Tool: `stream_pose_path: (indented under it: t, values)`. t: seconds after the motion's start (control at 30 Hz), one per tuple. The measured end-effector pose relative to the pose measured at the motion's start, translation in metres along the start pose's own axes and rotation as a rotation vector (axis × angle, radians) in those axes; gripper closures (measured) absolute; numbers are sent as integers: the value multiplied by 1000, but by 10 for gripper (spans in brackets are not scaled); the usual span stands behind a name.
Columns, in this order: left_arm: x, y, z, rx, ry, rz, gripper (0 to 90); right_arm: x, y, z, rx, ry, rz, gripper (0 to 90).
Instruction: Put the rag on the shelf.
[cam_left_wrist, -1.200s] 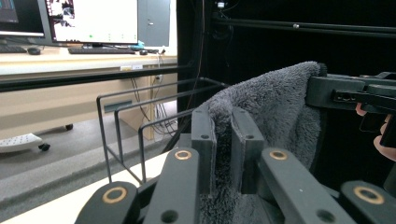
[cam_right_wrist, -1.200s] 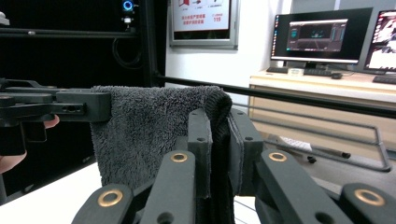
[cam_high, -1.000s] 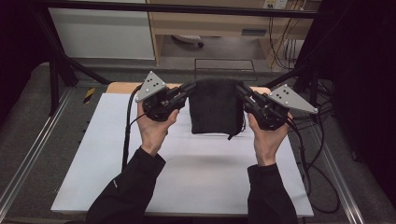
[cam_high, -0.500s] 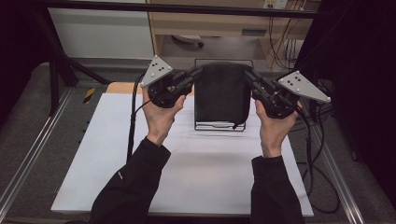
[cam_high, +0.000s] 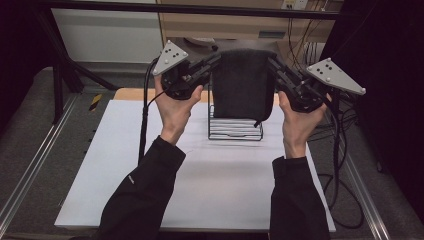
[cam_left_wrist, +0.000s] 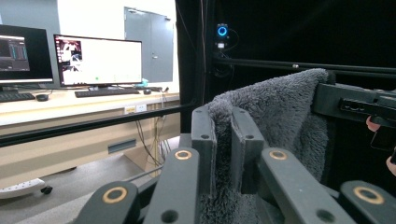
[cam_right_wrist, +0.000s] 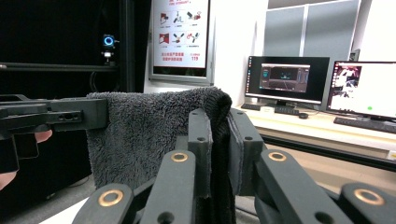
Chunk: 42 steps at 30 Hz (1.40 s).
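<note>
I've got the dark towel (cam_high: 243, 85) hanging flat above the wire rack (cam_high: 235, 127), its top edge running nine to three. Left gripper (cam_high: 214, 61) pinches the nine o'clock corner, right gripper (cam_high: 272, 62) the three o'clock one. The rack sits straight down at six.

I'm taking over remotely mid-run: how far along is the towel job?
Done: both top corners of the dark towel are pinched, one in the left gripper and one in the right gripper, both shut on it. In hand: the towel hangs spread between them, held above the wire rack on the white table. Left, probably: lowering or draping it; its lower edge hangs in front of the rack.
</note>
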<state>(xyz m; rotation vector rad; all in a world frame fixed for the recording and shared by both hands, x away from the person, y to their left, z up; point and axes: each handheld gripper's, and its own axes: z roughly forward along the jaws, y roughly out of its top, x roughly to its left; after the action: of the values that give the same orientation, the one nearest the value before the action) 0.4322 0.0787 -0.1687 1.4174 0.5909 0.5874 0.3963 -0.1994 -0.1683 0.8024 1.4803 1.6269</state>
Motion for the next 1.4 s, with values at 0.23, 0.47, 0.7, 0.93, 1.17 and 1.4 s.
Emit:
stream_pose_path:
  t: [0.23,0.47,0.7,0.93,1.17,1.4]
  values:
    - [5,12,8,-10,15,-1,813,-5,11,10,-15,-5,-2,815]
    - [10,24,17,0,30,14,813,-11,18,20,-26,-9,5,815]
    - [15,33,27,-4,40,12,813,-19,23,30,-36,-12,10,815]
    - [18,43,37,-14,52,14,813,-28,30,40,-54,-16,33,815]
    - [20,47,45,-25,64,10,813,-35,34,48,-58,-24,39,815]
    - [22,58,53,-31,86,26,813,-41,45,57,-53,-33,24,815]
